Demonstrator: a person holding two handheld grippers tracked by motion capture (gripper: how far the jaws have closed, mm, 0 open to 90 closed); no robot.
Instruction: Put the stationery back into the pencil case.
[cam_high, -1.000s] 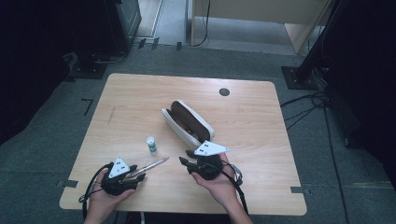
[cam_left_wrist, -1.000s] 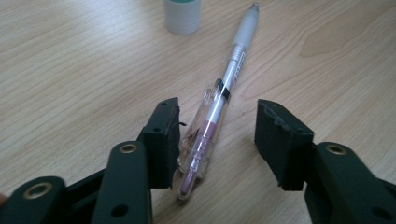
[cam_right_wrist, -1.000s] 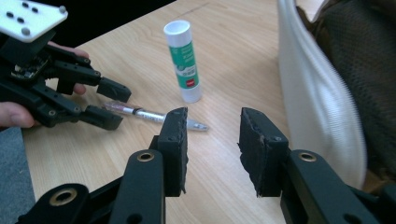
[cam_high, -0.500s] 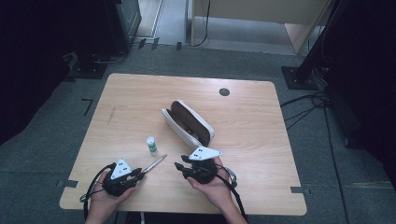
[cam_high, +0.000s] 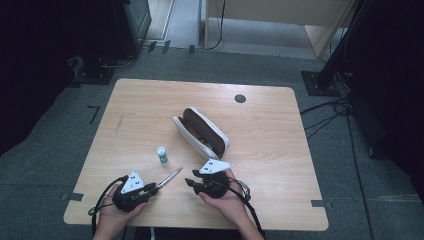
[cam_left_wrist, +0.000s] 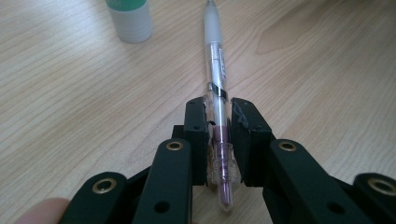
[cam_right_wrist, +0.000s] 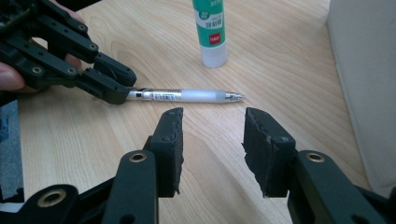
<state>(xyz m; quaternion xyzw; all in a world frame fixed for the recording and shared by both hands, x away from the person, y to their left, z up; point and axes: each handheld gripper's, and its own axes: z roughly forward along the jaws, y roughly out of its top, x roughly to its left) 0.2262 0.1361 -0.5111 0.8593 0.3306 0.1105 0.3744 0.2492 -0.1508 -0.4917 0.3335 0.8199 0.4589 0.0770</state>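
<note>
A clear pen (cam_left_wrist: 215, 56) with a frosted grip lies on the wooden table (cam_high: 150, 110) and points away toward the pencil case. My left gripper (cam_left_wrist: 219, 109) is shut on the pen's rear end, low at the front left (cam_high: 150, 189). My right gripper (cam_right_wrist: 212, 126) stands open just short of the pen (cam_right_wrist: 187, 95), with nothing between its pads. Its jaws have just opened a little wider. In the high view it sits to the right of the pen's tip (cam_high: 190, 182). From the right gripper view the left gripper (cam_right_wrist: 112, 86) shows clamped on the pen.
A small green-and-white glue stick (cam_high: 161, 155) stands upright just beyond the pen, as the glue stick (cam_right_wrist: 210, 32) also shows. An open white pencil case (cam_high: 202, 131) with a brown inside lies mid-table. A dark round hole (cam_high: 240, 98) sits near the far edge.
My right gripper has sunk toward the table and drifted a little toward the front edge and the pen. The left hand and the pen have stayed where they were.
</note>
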